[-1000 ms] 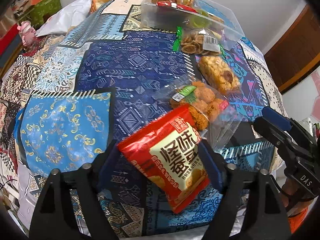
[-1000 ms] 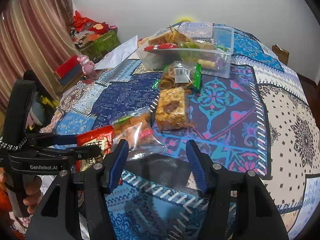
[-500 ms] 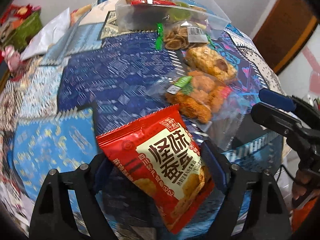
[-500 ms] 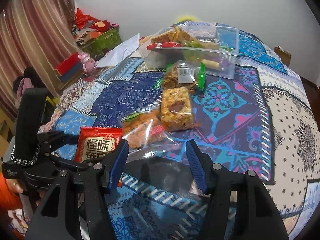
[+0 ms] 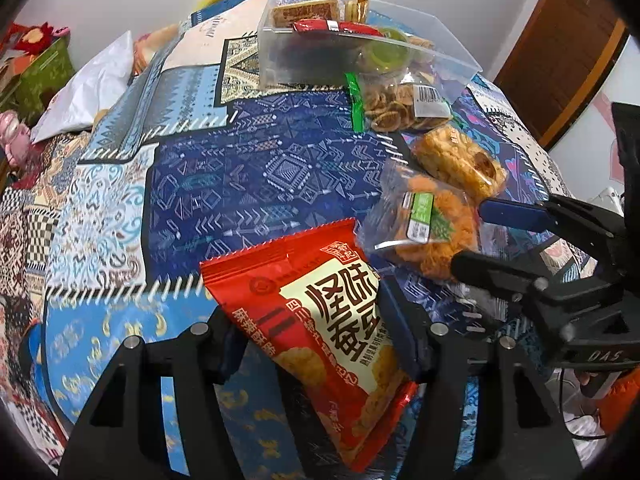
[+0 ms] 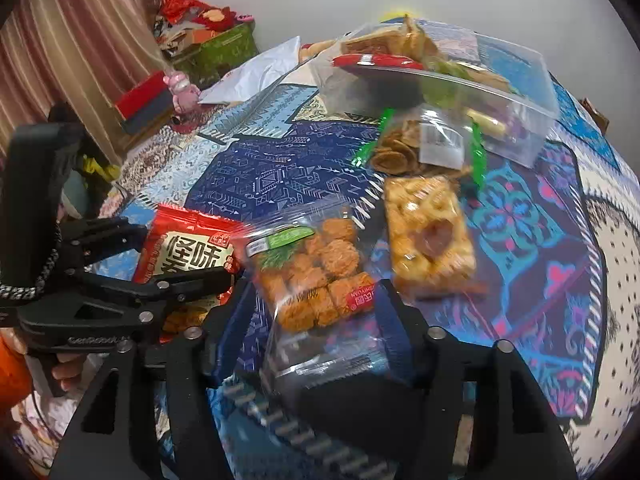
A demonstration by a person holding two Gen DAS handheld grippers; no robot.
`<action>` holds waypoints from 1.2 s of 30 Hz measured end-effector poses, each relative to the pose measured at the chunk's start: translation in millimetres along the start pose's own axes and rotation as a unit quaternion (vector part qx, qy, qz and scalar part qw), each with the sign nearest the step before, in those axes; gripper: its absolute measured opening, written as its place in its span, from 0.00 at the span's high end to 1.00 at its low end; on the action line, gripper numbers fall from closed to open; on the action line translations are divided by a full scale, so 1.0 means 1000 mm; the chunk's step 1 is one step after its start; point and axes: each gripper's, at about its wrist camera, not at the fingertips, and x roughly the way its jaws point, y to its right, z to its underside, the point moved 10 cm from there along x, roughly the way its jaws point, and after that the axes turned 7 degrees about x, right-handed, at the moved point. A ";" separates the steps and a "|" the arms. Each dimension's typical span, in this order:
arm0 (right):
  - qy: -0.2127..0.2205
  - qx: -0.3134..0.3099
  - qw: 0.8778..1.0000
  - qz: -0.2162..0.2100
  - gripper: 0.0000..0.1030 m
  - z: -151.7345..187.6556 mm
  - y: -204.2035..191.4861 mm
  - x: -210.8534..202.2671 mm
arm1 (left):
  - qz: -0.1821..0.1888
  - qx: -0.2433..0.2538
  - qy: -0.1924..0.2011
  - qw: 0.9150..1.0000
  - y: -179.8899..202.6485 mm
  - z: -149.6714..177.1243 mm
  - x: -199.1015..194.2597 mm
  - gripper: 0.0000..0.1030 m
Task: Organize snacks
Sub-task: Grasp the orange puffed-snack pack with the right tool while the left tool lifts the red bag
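Observation:
My left gripper [image 5: 320,344] is shut on a red snack bag [image 5: 320,312] with Chinese print and holds it above the patterned cloth; it also shows in the right wrist view [image 6: 184,256]. My right gripper [image 6: 316,332] is open around the near end of a clear bag of orange fried pieces [image 6: 320,276], which also shows in the left wrist view [image 5: 432,232]. Behind lie a clear pack of yellow puffed cake [image 6: 428,236] and a bag of round crackers [image 6: 416,148]. A clear plastic box [image 6: 516,92] with several snacks stands at the back.
The table is covered with a blue patchwork cloth [image 5: 248,176]. A white bag [image 5: 88,84] and a pink toy [image 6: 182,88] lie at the far left edge. A curtain [image 6: 72,40] hangs on the left, a wooden door [image 5: 560,52] on the right.
My left gripper has lifted the red bag and carried it forward. My right gripper has moved forward until its open fingers straddle the bag of orange pieces.

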 end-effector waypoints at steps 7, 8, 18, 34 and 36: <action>-0.019 -0.030 0.999 0.020 0.26 -0.010 -0.006 0.021 | 0.016 -0.017 0.009 1.000 -0.007 -0.002 0.000 0.51; -0.025 -0.031 0.999 0.014 0.25 -0.011 -0.008 0.025 | 0.017 -0.020 0.011 1.000 -0.009 -0.002 -0.001 0.51; -0.037 -0.031 0.999 -0.020 0.44 -0.013 -0.013 0.032 | 0.026 -0.035 0.018 0.999 -0.011 -0.005 -0.012 0.56; 0.076 -0.010 0.997 -0.016 0.47 -0.050 -0.001 -0.049 | 0.023 -0.010 0.066 0.998 0.011 -0.047 -0.053 0.75; 0.089 -0.007 0.996 -0.006 0.47 -0.058 0.007 -0.057 | 0.022 -0.003 0.074 0.997 0.015 -0.057 -0.057 0.75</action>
